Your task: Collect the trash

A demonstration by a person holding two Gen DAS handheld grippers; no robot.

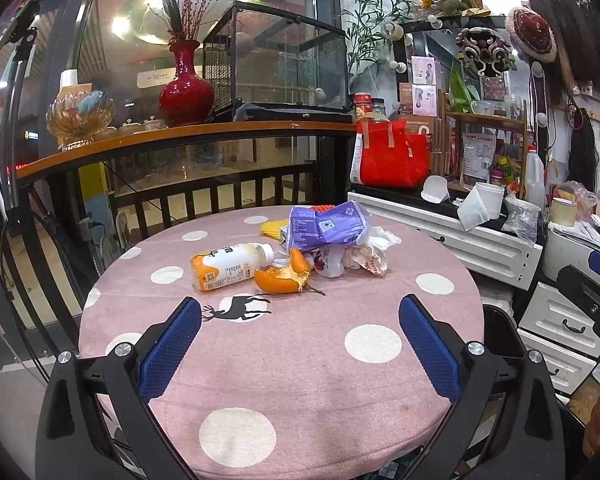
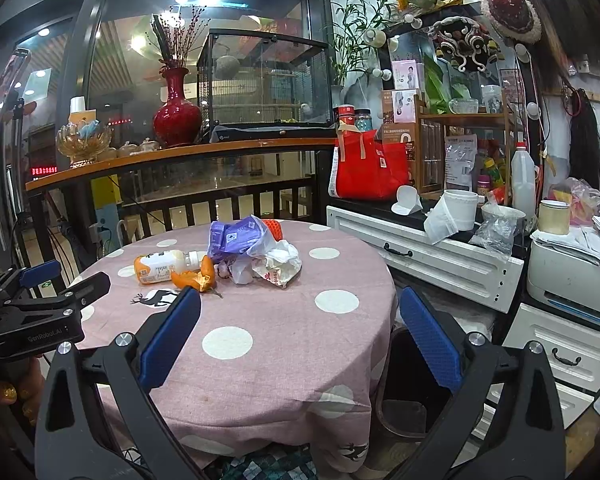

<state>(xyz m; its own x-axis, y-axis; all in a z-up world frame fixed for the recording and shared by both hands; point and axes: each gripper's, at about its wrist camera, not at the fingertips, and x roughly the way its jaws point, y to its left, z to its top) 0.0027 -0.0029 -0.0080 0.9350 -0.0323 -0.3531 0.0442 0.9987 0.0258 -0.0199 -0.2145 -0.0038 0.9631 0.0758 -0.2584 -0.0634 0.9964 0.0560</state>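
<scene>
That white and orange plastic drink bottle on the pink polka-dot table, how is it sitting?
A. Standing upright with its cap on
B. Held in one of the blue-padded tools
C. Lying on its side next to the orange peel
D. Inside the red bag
C: the white and orange plastic drink bottle lies on its side on the pink polka-dot tablecloth, its neck beside the orange peel; both tools, left and right, are open and empty.

left gripper [image 1: 300, 344]: wearing black frame, blue textured pads, silver screws | right gripper [image 2: 300, 340]: showing the same | left hand [image 2: 8, 392]: wearing glittery gold nail polish
</scene>
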